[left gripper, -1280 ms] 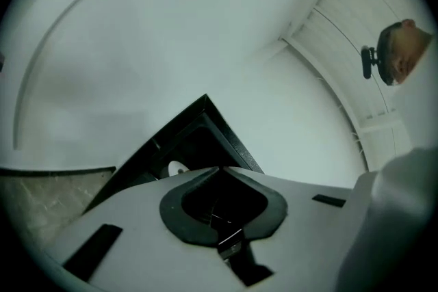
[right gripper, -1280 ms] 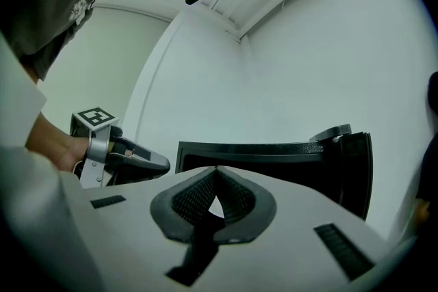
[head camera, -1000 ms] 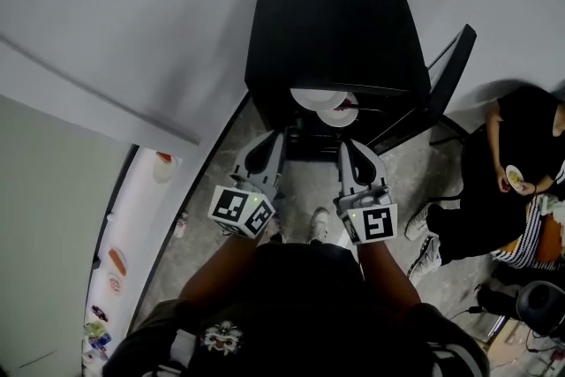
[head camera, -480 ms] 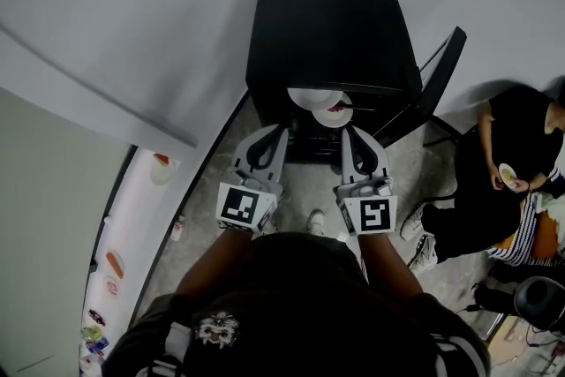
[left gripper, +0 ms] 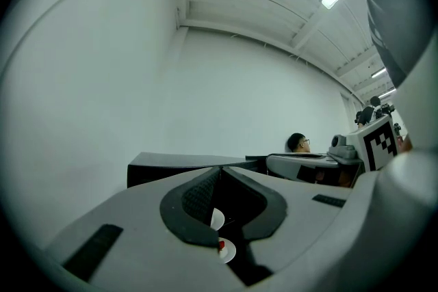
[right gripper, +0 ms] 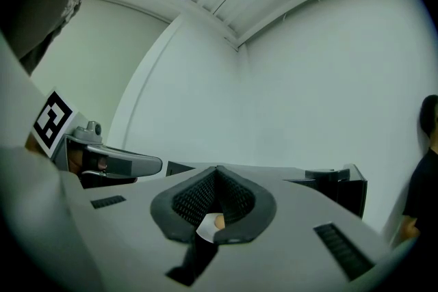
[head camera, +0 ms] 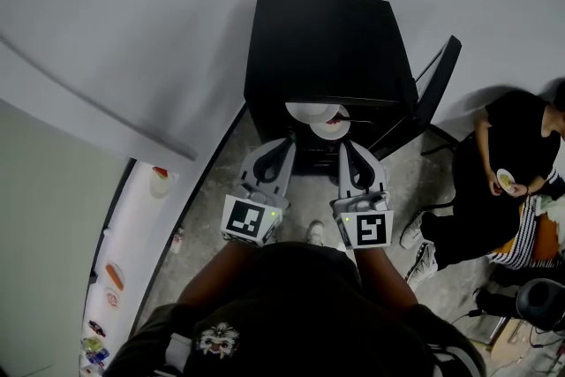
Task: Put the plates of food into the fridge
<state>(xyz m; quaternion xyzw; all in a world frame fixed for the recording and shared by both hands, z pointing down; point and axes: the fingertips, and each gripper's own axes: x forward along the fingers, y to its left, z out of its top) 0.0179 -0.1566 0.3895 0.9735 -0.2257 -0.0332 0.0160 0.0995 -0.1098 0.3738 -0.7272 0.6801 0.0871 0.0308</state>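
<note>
1. Nearest, the left gripper point(left gripper: 220, 168) and the right gripper point(right gripper: 216, 167) hung side by side before the fridge point(head camera: 322, 40). Each had its jaws pressed together on nothing, and plates showed only through the gaps behind the tips.
2. Beside the person at the left, a white counter point(head camera: 132, 225) bore more food, likely the next load.
3. Just past the tips, two plates lay in the fridge's open front. One was a white plate point(head camera: 309, 111). The other was a small plate point(head camera: 331, 127) with red food, at the white plate's near edge; whether the two touched could not be told.
4. Both plates seemed set down, so the step looked like drawing clear. Done well, that meant pulling the tips straight back and level, without brushing the small plate, which sat nearest the shelf's front.
5. Farther right, the door point(head camera: 437, 84) stood wide open. It was best left open until every plate was in.
</note>
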